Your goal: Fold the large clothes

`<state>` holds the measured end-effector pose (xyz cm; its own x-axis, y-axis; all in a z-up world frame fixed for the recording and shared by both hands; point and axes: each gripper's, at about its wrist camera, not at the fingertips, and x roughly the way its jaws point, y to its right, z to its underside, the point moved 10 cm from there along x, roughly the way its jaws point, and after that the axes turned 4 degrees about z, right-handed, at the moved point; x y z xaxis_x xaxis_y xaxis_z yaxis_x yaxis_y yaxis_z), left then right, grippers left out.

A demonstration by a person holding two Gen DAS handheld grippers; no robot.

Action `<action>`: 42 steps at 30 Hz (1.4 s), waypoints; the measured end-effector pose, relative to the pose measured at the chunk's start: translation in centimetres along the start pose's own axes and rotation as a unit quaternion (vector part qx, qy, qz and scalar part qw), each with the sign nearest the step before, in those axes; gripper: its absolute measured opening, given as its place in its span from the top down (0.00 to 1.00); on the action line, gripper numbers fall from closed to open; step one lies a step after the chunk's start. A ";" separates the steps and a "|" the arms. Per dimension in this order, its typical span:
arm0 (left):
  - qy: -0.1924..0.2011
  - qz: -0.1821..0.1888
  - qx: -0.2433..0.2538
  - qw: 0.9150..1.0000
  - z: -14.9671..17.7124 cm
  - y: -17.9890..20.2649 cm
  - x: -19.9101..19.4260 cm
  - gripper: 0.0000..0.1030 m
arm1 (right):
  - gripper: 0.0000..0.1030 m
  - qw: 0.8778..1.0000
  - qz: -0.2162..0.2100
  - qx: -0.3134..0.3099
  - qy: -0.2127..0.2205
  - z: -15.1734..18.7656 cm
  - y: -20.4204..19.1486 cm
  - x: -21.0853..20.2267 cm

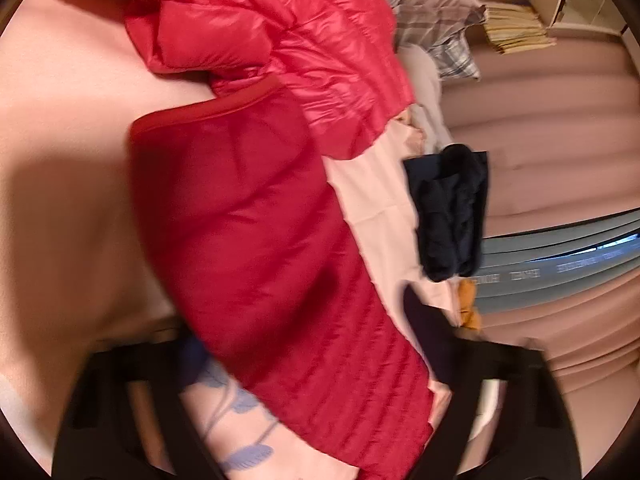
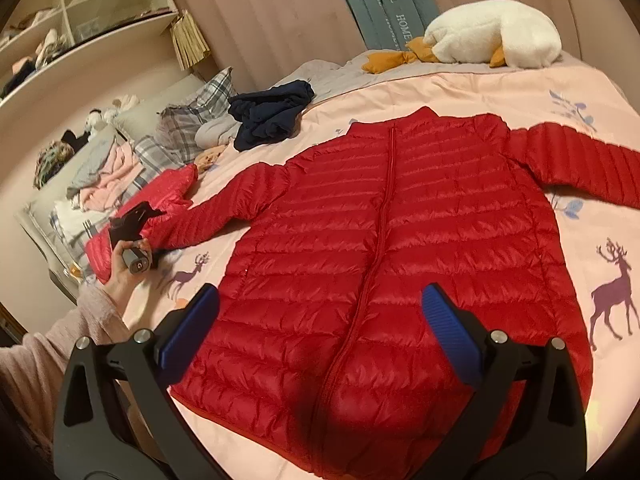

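A red down jacket (image 2: 380, 240) lies front up and zipped on the pink bedsheet (image 2: 500, 92), both sleeves spread out. My right gripper (image 2: 320, 304) hovers open above its hem, blue pads (image 2: 192, 332) wide apart with nothing between them. A hand (image 2: 120, 276) holds my left gripper (image 2: 134, 220) at the cuff end of the jacket's left-hand sleeve. In the blurred left wrist view that sleeve (image 1: 260, 240) runs between the left gripper's (image 1: 308, 344) fingers, filling the gap. Whether the pads press on it does not show.
A second, brighter red puffer jacket (image 1: 300, 40) lies crumpled just beyond the sleeve. A navy garment (image 2: 268, 114) sits further up the bed by plaid pillows (image 2: 188, 120) and a heap of clothes (image 2: 100, 176). A white plush goose (image 2: 492, 36) lies at the far edge.
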<state>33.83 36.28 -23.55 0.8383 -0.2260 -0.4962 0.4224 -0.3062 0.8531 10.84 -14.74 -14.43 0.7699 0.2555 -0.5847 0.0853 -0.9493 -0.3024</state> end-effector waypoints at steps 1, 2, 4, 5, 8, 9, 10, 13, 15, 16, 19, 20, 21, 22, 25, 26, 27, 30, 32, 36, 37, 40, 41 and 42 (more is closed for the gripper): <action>-0.004 -0.002 -0.002 1.000 0.1 -0.4 0.0 0.55 | 0.02 1.000 0.002 -0.003 -0.001 0.0 0.0 0.1; -0.009 -0.014 -0.006 1.000 0.2 -1.0 0.4 0.62 | 0.02 1.000 0.004 -0.006 -0.002 0.1 0.0 0.2; -0.013 -0.035 -0.001 0.999 0.4 -1.9 0.3 0.78 | 0.02 1.000 0.005 -0.007 -0.006 0.3 0.0 0.3; -0.013 -0.040 0.003 0.999 0.4 -2.0 0.1 0.80 | 0.02 1.000 0.005 -0.006 -0.005 0.3 0.1 0.2; -0.008 -0.055 0.041 0.998 0.6 -0.3 -0.7 0.91 | 0.02 1.000 0.006 -0.005 0.002 0.3 0.5 -0.3; -0.002 -0.055 0.070 0.996 0.9 1.2 -1.3 0.91 | 0.02 1.000 0.009 -0.003 0.004 0.3 0.8 -0.4; 0.001 -0.053 0.090 0.995 1.2 2.4 -1.6 0.91 | 0.02 1.000 0.010 0.001 0.005 0.3 1.0 -0.5; 0.000 -0.027 0.177 0.984 3.6 8.7 -2.6 0.91 | 0.02 1.000 0.012 0.022 0.007 0.5 2.2 -0.7; -0.006 -0.013 0.228 0.973 6.1 12.5 -3.0 0.91 | 0.02 0.999 0.012 0.032 0.010 0.6 2.8 -0.9; -0.009 -0.009 0.262 0.965 8.0 14.7 -3.1 0.91 | 0.02 0.999 0.012 0.034 0.013 0.7 3.1 -1.1; -0.034 0.014 0.361 0.932 15.4 20.8 -2.8 0.91 | 0.02 0.999 0.016 0.039 0.016 1.1 4.1 -1.6; -0.044 0.017 0.387 0.921 17.7 21.9 -2.7 0.91 | 0.02 0.999 0.017 0.043 0.017 1.1 4.5 -1.8; -0.062 0.021 0.417 0.906 20.8 23.1 -2.2 0.91 | 0.02 0.999 0.017 0.047 0.018 1.2 4.7 -1.9; -0.074 0.023 0.435 0.897 22.8 23.6 -1.9 0.91 | 0.02 0.998 0.018 0.053 0.021 1.2 5.3 -2.2; -0.122 0.025 0.495 0.860 31.2 24.5 -0.2 0.90 | 0.02 0.997 0.022 0.064 0.026 1.4 6.3 -2.8; -0.133 0.023 0.505 0.853 32.9 24.3 0.3 0.90 | 0.02 0.997 0.025 0.068 0.026 1.5 6.8 -3.0; -0.144 0.018 0.517 0.843 35.0 23.9 1.0 0.90 | 0.02 0.997 0.028 0.072 0.025 1.7 7.2 -3.0; -0.185 -0.005 0.543 0.819 40.9 21.8 3.4 0.90 | 0.02 0.996 0.034 0.087 0.017 2.3 8.4 -3.1; -0.199 -0.020 0.555 0.807 43.2 20.4 4.5 0.90 | 0.02 0.995 0.039 0.094 0.012 2.6 9.1 -3.2; -0.234 -0.045 0.557 0.795 46.8 18.6 7.4 0.83 | 0.02 0.993 0.043 0.112 0.004 2.9 10.4 -3.3; -0.239 -0.047 0.558 0.794 47.5 18.2 7.5 0.69 | 0.02 0.992 0.043 0.114 0.004 3.0 10.5 -3.3; -0.254 -0.048 0.550 0.794 47.5 18.0 8.0 0.23 | 0.02 0.991 0.042 0.123 0.004 2.7 11.1 -3.3; -0.256 -0.043 0.549 0.795 47.3 18.0 7.8 0.23 | 0.02 0.991 0.040 0.127 0.001 2.6 11.2 -3.2; -0.259 -0.038 0.547 0.795 47.1 17.8 7.4 0.22 | 0.02 0.991 0.037 0.131 -0.001 2.4 11.3 -2.9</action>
<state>31.31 -14.38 -19.60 0.4505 -0.4326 -0.7810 -0.3262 -0.8941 0.3070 8.06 -25.81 -17.92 0.7662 0.1878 -0.6146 -0.1388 -0.8854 -0.4436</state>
